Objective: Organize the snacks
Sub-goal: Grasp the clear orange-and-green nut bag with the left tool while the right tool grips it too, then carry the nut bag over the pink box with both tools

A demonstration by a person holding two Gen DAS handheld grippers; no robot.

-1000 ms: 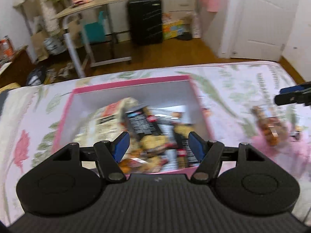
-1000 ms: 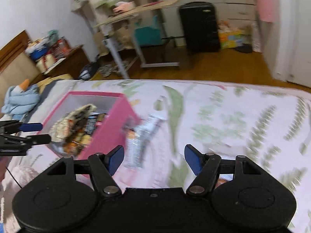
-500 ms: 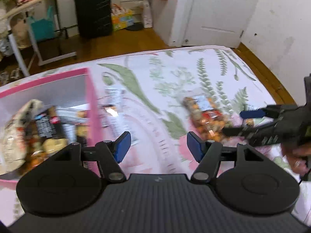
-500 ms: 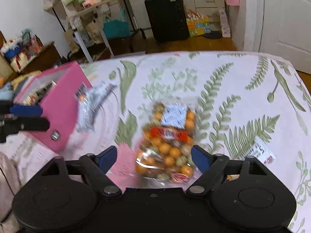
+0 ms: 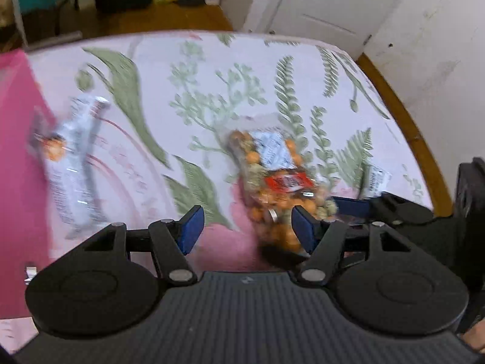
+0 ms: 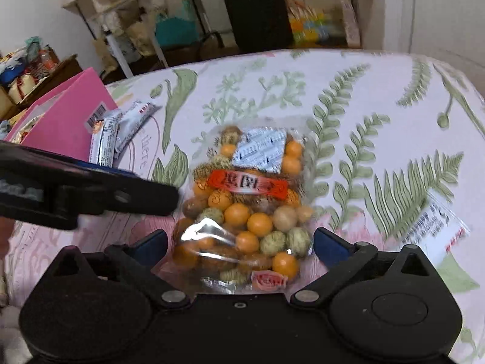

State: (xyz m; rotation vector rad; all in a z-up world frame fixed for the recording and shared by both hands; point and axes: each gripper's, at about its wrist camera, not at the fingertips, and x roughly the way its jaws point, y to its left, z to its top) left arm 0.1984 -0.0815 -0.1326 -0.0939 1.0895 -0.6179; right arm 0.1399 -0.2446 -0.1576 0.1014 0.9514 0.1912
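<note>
The right gripper (image 6: 239,244) is spreading its jaws around the lower end of a clear bag of orange and green snack balls (image 6: 248,206) lying on a fern-print bed (image 6: 379,115), pads not pressing it. The left gripper (image 5: 247,227) is hovering released beside the bag, while a silver snack packet (image 6: 121,133) is leaning against the pink box (image 6: 66,118).

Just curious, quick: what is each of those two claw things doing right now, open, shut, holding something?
Left gripper: open, holding nothing.
Right gripper: opening wide around the snack bag, not gripping it.
</note>
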